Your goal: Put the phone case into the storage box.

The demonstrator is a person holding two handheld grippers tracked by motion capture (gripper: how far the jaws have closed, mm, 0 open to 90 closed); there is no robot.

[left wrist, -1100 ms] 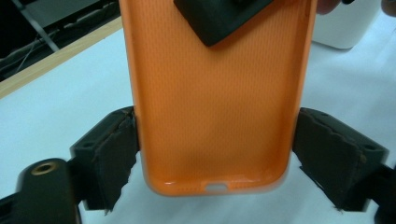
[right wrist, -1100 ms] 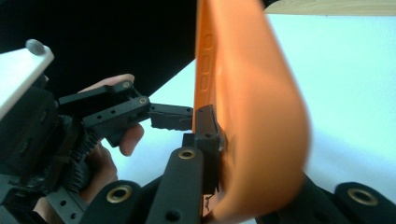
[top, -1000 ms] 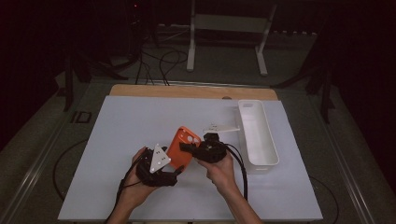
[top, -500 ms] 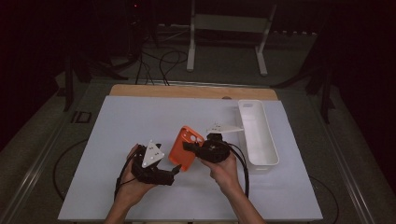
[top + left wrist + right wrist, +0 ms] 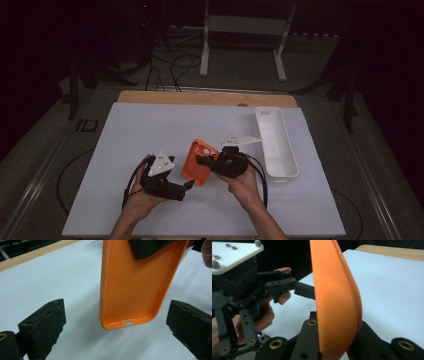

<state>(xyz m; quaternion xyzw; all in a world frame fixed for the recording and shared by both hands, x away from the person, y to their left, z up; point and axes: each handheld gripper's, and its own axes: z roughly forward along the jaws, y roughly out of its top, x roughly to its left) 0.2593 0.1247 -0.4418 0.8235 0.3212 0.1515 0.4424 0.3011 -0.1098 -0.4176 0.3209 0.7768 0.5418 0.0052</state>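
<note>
An orange phone case (image 5: 194, 169) is held above the white table mat, with my right gripper (image 5: 204, 161) shut on its upper part. In the right gripper view the case (image 5: 337, 295) stands edge-on between the black jaws of that gripper (image 5: 337, 340). My left gripper (image 5: 189, 184) sits just left of the case; its jaws have just been opening. In the left gripper view its jaws (image 5: 118, 320) stand wide apart, and the case's lower end (image 5: 132, 290), hollow side toward the camera, hangs between them untouched.
A long white tray (image 5: 277, 150) lies at the right of the mat (image 5: 130, 135). A wooden strip (image 5: 200, 97) runs along the far edge. Cables and a metal stand (image 5: 240, 45) are on the dark floor behind.
The left gripper has let go of the case, opened its jaws and drawn back to the left. The right gripper still holds the case, now more upright.
</note>
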